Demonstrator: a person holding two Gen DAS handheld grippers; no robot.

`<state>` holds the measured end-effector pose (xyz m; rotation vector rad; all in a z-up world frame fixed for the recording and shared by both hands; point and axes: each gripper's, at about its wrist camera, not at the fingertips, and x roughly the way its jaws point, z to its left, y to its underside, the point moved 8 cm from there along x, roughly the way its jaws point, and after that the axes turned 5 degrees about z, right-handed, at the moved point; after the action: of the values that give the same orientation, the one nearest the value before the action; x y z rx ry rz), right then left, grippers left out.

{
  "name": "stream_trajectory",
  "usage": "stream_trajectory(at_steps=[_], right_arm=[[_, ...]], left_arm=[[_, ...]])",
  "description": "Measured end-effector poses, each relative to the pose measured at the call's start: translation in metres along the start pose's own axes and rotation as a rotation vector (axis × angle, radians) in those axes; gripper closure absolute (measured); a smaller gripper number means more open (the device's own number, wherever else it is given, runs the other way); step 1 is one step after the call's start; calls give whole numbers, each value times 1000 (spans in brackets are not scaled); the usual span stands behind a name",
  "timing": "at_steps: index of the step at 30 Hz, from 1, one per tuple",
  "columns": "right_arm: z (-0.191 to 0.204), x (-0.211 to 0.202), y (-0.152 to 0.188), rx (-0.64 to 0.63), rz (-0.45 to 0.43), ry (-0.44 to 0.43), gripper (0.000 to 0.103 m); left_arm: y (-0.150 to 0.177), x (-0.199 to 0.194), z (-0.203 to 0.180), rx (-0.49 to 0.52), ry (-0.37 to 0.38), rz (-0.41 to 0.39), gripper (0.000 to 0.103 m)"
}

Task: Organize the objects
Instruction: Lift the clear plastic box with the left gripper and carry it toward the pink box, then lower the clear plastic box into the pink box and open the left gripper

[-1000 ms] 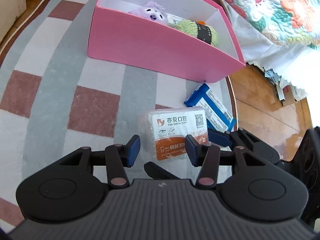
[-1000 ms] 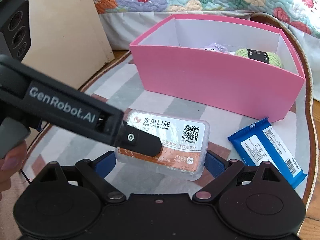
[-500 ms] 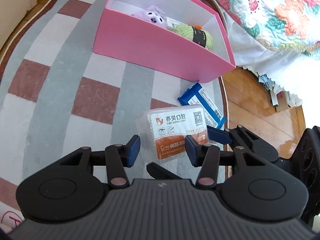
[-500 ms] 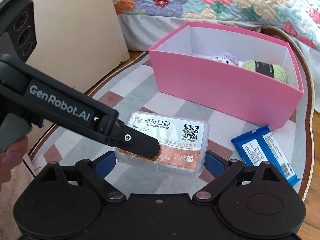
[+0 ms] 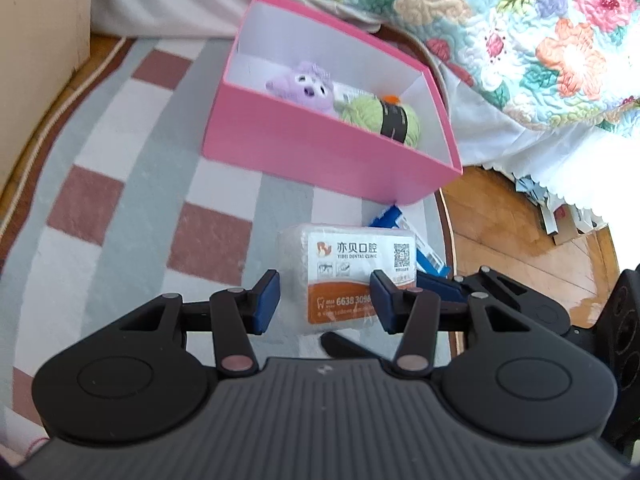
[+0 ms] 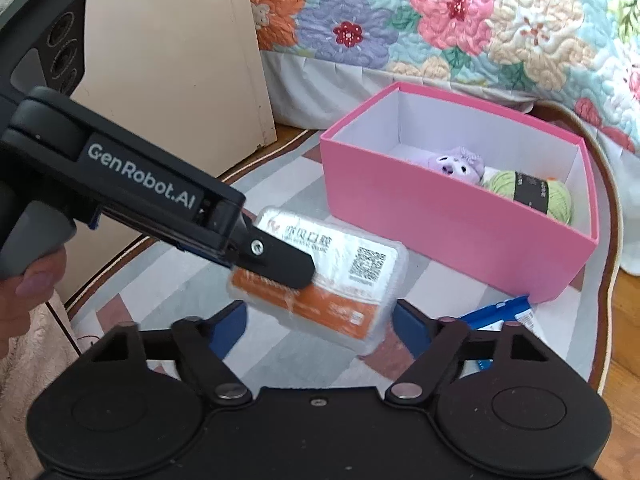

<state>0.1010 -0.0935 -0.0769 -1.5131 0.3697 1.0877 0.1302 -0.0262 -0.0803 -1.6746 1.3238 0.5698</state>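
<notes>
Left gripper (image 5: 325,300) clamps the clear plastic floss-pick box (image 5: 348,276) on its short sides, lifted above the rug (image 5: 120,184); right gripper (image 6: 318,326) is spread, holding nothing. Box looks light, stiff and slick, so a mid-side grip suits. Pink box (image 5: 304,148) at 12 o'clock has free space at its left end, beside the plush (image 5: 304,84) and yarn (image 5: 380,118); its near wall must be cleared.

There's a checked rug (image 5: 120,184) on the wooden floor (image 5: 520,232), a floral quilt (image 6: 460,20) draped behind, and a beige cabinet (image 6: 168,60) alongside.
</notes>
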Motion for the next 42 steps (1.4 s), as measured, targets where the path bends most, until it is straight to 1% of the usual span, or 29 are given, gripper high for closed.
stream_trajectory(at_steps=[3,9,21,24,26,31,36,42], right_arm=[[-1,-4,-3,7,-11,1,35],[1,-10,-12,2,-34,22,35],[-7,-24,-43,-1,-82,36,40],[-11,-25,-53,8,-88,39,41],[-15,-25,-60,16,-92,37,41],[-23,-28,-71,21,-107,53,41],[-33,-31,-82,25,-110,64,41],[-53,-31,-108,69,-99,54,41]], left_arm=[[-4,-6,-1,1,6,-13,55],[-13,-14,-10,14,8,-35,55],[-44,-37,-30,75,-27,-107,55],[-55,-38,-33,81,-25,-114,55],[-63,-38,-37,91,-23,-115,53],[-74,-38,-50,122,-37,-154,53],[-87,-35,-55,120,-16,-150,53],[-115,-29,-61,120,-6,-163,51]])
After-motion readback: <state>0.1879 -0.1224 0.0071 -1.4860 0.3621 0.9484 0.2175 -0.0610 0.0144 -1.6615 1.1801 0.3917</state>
